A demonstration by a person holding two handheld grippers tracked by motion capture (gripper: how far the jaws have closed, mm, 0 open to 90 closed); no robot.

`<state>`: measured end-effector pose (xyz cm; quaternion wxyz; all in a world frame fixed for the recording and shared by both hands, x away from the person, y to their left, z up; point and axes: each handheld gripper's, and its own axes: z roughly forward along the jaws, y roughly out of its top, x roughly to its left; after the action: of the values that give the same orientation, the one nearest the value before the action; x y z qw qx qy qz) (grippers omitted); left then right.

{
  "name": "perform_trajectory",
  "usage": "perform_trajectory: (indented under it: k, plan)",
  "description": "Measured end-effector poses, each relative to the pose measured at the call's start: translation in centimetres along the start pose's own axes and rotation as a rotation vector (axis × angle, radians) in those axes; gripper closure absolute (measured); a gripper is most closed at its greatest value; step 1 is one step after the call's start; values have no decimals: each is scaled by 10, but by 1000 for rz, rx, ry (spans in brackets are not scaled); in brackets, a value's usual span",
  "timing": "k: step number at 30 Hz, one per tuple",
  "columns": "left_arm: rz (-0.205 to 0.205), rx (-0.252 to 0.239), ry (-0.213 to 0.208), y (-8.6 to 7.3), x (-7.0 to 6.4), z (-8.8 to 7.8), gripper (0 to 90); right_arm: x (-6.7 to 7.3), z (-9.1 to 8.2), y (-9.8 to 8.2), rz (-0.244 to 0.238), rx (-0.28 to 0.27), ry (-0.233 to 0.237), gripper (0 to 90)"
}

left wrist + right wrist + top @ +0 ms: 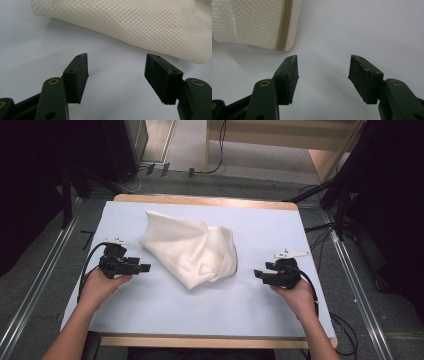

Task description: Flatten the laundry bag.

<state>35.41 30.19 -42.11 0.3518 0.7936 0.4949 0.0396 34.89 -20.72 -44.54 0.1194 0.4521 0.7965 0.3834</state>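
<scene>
Cream mesh bag (192, 249) lies crumpled mid-mat. Left gripper (142, 267) just left of bag, right gripper (257, 273) just right; both spread, grasping nothing.

Pale blue-grey table (150, 310) at centre frame, edged in light wood along the far and near sides. Grey carpeted floor (45, 270) all around, crossed by metal rails (30, 305) running diagonally at lower left and lower right. Black cables (205, 170) snaking across the floor at upper centre. Light wooden furniture (320, 150) at upper right. Dark stands (345, 185) and deep shadow at both upper corners.
</scene>
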Motion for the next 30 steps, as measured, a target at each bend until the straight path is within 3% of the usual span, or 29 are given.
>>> perform_trajectory:
  k: [7,12,16,20,25,30]
  plan:
    - [2,4,-8,0,-1,0,364,2,-3,5,31,-9,11,422]
    - [5,8,-10,0,-1,0,363,7,-6,10,26,-17,8,414]
    - [8,9,-12,0,-2,0,364,17,-10,19,11,-36,29,395]
    - [7,8,-11,0,-2,0,364,31,-10,31,-35,-58,37,337]
    - [2,6,-5,-1,-2,-2,364,45,-3,48,-51,-85,65,294]
    - [-2,5,0,-3,-2,-4,364,59,6,59,-80,-90,61,264]
